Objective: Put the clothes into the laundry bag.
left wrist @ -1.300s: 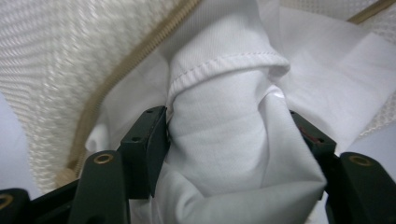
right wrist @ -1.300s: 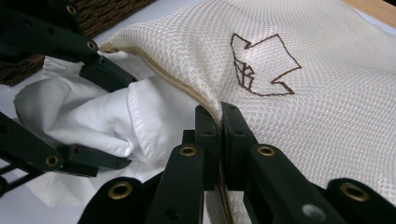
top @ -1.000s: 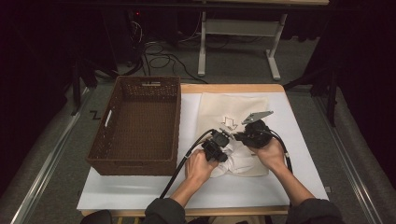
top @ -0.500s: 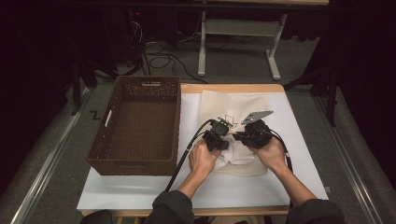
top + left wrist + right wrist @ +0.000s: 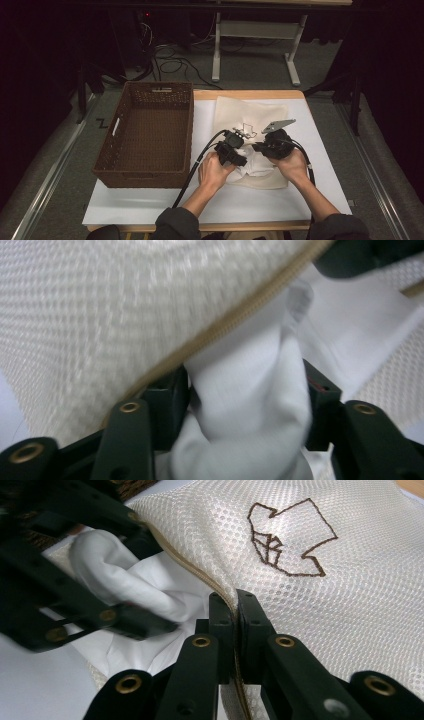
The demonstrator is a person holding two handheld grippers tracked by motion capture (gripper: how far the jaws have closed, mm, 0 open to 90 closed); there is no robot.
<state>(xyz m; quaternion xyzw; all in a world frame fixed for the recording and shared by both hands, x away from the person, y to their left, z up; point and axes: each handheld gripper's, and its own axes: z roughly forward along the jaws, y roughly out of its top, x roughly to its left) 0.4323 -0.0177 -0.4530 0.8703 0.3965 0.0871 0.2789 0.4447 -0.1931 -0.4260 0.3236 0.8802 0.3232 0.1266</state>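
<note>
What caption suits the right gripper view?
Right gripper pinches mesh bag edge; left gripper stuffs in white cloth.

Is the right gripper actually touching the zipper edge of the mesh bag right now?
Touching. In the right gripper view, the right gripper has its jaws closed on the tan zipper edge of the mesh bag, with no gap showing.

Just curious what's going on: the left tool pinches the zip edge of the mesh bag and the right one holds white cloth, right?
Swapped. In the left gripper view the left gripper grips the white cloth; in the right gripper view the right gripper pinches the zip edge of the mesh bag.
</note>
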